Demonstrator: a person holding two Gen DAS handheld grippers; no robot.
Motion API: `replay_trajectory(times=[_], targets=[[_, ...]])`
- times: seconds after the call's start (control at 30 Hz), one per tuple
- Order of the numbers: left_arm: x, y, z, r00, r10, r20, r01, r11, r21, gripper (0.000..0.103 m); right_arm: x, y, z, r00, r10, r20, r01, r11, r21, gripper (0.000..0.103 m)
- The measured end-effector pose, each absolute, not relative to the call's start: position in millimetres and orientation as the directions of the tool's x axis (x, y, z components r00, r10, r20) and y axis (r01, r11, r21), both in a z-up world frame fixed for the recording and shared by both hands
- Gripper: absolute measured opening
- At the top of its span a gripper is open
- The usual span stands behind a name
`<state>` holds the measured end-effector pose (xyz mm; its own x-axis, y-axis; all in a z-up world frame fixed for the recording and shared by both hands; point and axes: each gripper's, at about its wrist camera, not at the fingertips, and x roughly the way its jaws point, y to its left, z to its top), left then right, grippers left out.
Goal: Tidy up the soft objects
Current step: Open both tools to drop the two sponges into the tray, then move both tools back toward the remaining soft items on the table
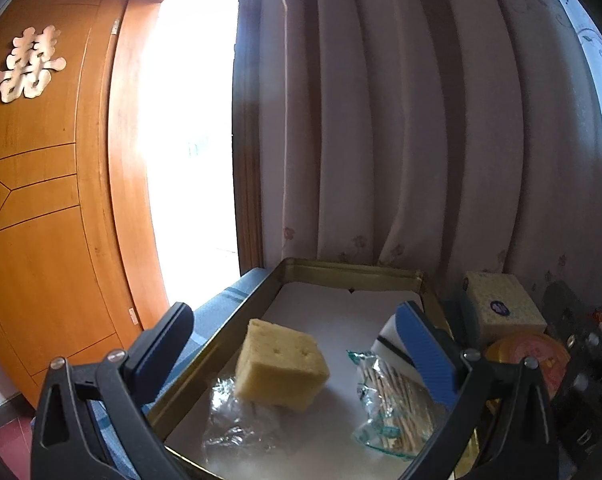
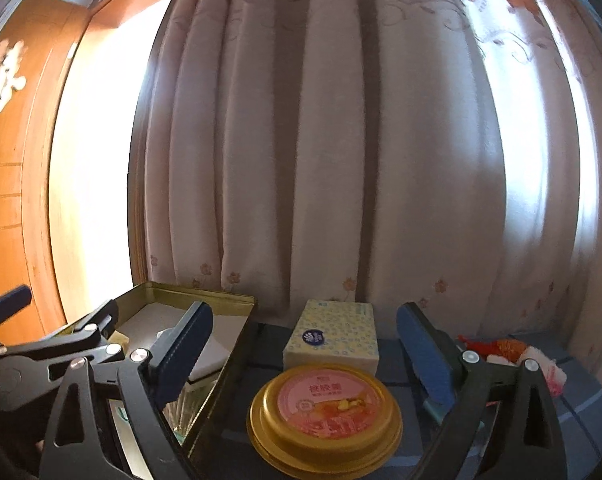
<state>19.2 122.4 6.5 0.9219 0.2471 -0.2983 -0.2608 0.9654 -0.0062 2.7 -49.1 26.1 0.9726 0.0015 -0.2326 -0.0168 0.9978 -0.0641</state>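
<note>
A gold metal tray [image 1: 341, 270] with a white liner holds a yellow sponge block [image 1: 281, 364], a crumpled clear wrapper [image 1: 233, 420], a clear packet of thin sticks [image 1: 397, 404] and a white block [image 1: 389, 336]. My left gripper [image 1: 301, 344] is open and empty above the tray, jaws either side of the sponge. My right gripper [image 2: 305, 344] is open and empty over a round gold-rimmed cup [image 2: 325, 412] with a pink lid. A yellow tissue pack [image 2: 333, 334] lies behind the cup. The tray [image 2: 205, 292] shows at left there.
Pleated curtains [image 2: 321, 140] hang close behind the table. A wooden door [image 1: 41, 200] and a bright doorway are at left. A red and white soft item [image 2: 513, 352] lies at right on the blue checked cloth [image 2: 581, 420]. The left gripper's body [image 2: 53, 352] is beside my right one.
</note>
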Motion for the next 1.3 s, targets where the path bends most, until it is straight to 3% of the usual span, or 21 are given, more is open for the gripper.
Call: replay_trajectory(times=[1.1,1.3], targets=[[-2,46,7,0.943,0.084,-0.321,-0.083,0.996,0.018,0.102,-25,-126,32,0.965,-0.135,-0.225,0.131,0.991,-0.032,0.095],[-4,16,6,0.949,0.040,-0.313,-0.017,0.997,0.074,0.102,-31,-147,33,0.959,-0.169,-0.226,0.163,0.985,-0.048,0.095]])
